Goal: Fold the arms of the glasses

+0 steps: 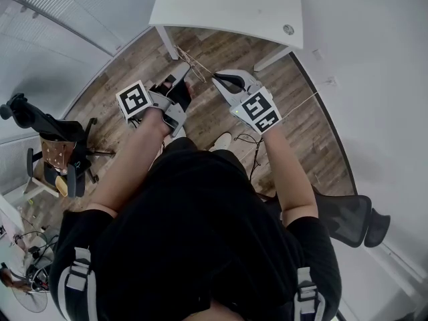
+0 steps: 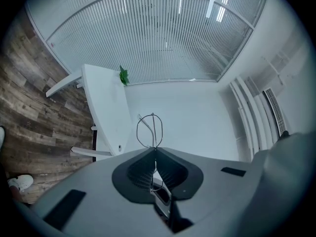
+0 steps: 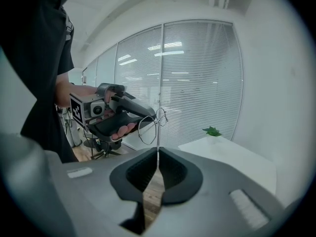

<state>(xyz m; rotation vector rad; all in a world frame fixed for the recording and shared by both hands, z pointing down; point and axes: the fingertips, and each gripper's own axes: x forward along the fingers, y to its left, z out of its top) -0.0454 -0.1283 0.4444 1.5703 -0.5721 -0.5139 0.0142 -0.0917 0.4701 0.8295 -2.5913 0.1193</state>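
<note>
The glasses [image 2: 153, 129] are a slight wire frame, pale and metallic, with a thin rounded rim and clear lenses. They are held in the air between the two tools, above the wooden floor [image 1: 221, 52].

The left gripper [image 2: 155, 149] has its fingers pressed together on the frame. One rounded rim stands just beyond its fingertips, and a little of the wire shows lower down, inside the hollow between the fingers.

The right gripper [image 3: 158, 149] also has its fingers closed, pinching one temple arm [image 3: 158, 132]. This arm is a straight, hair-thin wire that rises from between the fingertips to the rim, which sits at the tip of the left gripper [image 3: 148, 115]. In the head view the glasses [image 1: 195, 65] show only as a fine golden line. It runs from the tip of the left gripper [image 1: 187, 69] to the tip of the right gripper [image 1: 215, 79], and part of it reaches past both.

By count there is one pair of glasses and two grippers, each in one hand. Beyond the fingertips stands one white table [image 1: 227, 5] with one small green plant [image 2: 123, 75] on it. Two office chairs [image 1: 63, 152] [image 1: 348, 219] stand behind the person, one on each side.
</note>
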